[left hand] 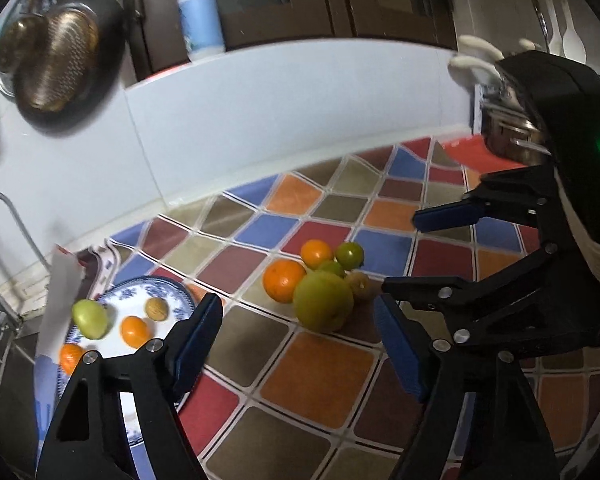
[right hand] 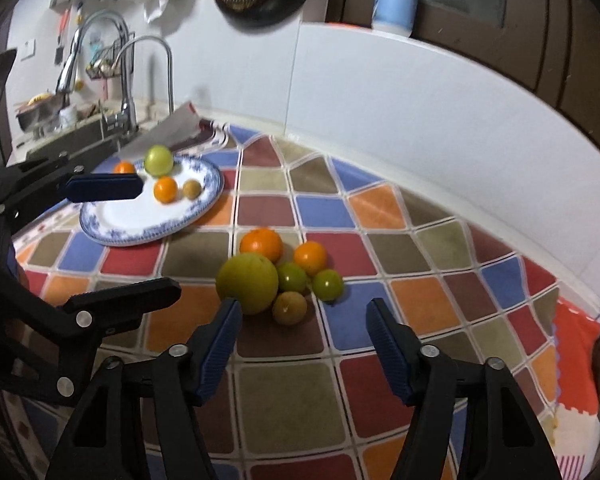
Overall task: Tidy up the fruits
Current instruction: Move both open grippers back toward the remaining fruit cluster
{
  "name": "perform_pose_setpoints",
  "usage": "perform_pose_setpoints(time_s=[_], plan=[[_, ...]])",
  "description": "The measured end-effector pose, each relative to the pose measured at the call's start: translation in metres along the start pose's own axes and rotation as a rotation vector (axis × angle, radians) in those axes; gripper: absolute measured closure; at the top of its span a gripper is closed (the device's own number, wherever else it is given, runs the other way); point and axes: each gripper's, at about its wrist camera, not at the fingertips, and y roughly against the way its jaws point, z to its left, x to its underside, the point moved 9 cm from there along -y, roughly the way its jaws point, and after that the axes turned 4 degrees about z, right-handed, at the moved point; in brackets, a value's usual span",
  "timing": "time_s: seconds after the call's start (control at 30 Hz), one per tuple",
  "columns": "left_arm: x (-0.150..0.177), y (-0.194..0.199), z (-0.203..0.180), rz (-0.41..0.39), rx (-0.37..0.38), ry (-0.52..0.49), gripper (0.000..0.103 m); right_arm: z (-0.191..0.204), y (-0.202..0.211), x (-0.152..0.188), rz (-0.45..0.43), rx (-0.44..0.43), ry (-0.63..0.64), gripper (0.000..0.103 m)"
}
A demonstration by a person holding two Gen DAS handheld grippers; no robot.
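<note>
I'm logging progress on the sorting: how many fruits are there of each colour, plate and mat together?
Orange: 4, first on the plate at
Green: 4, largest on the mat at
Brownish: 2, one at
Total: 10

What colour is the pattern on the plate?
Blue on white, around the plate rim; clearest in the right wrist view.

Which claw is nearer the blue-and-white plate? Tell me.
Left. The left claw hangs open at the blue-and-white plate's edge; the right claw, also open, sits farther off, before the loose fruit pile.
</note>
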Motion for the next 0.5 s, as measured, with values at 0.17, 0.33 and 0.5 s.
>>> perform_pose_setpoints(time_s=[0.17,0.33,0.5], plan=[[0.007,-0.022,-0.006,0.035,0.027,-0.042,0.031,0.005,-0.027,0.009,0.055,-0.042,0.03,0.049],[0.009,-0.039,-0.005,0.062,0.045,-0.066,0.032,0.003,-0.045,0.013,0.082,-0.053,0.049,0.054],[0.009,-0.048,-0.004,0.076,0.062,-0.06,0.032,0.004,-0.056,0.011,0.093,-0.069,0.042,0.055]])
